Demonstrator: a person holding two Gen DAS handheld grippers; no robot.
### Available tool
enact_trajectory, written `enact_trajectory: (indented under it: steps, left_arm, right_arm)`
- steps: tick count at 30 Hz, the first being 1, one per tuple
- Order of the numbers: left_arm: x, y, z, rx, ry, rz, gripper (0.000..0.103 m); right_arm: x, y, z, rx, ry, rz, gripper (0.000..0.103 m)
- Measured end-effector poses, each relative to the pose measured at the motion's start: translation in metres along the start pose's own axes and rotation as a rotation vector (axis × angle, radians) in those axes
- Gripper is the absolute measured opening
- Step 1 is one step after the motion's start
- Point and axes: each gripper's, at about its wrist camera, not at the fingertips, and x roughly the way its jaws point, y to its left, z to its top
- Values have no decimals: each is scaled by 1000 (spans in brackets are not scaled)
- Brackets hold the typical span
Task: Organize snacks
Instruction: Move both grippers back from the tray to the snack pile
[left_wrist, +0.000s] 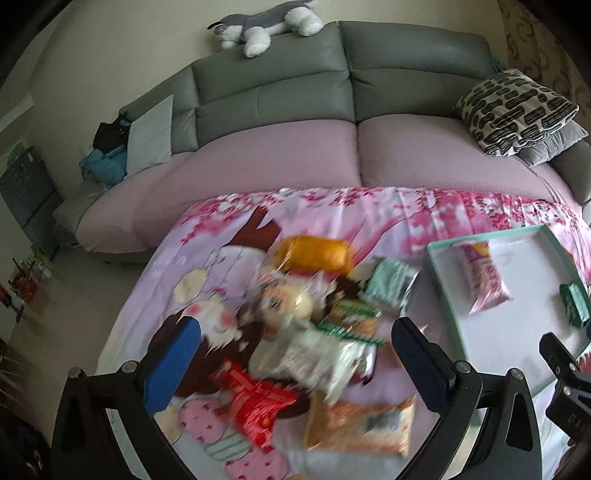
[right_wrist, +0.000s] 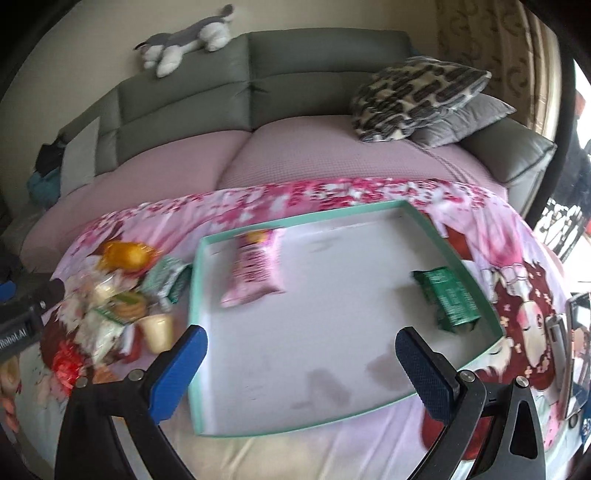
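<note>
pink cloth (right_wrist: 369, 192) over table | tray (right_wrist: 458, 258), snack pile (left_wrist: 314, 325) on it | grey sofa (left_wrist: 332, 74) behind | left gripper (left_wrist: 291, 354), right gripper (right_wrist: 301, 354) spread apart, empty

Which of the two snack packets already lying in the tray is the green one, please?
The green packet lies near the tray's right edge; the other, the pink packet, lies by the far left corner.

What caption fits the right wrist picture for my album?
Open right gripper above shallow mint-rimmed white tray holding pink snack packet and green foil snack packet.
</note>
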Motion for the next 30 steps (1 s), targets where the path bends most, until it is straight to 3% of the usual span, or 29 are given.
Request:
enact_trajectory:
  steps: [6,16,30]
  left_arm:
    - [1,34,-23,-64,23,10,103]
    - [7,86,-48,-182,60,0,103]
    - [42,93,-70,-187,184,-33,103]
  right_arm:
    - [-1,37,-8,-69,13,61,103]
    - [4,64,-13,-99,43,104,103]
    - [13,118,-29,-219,93,176,103]
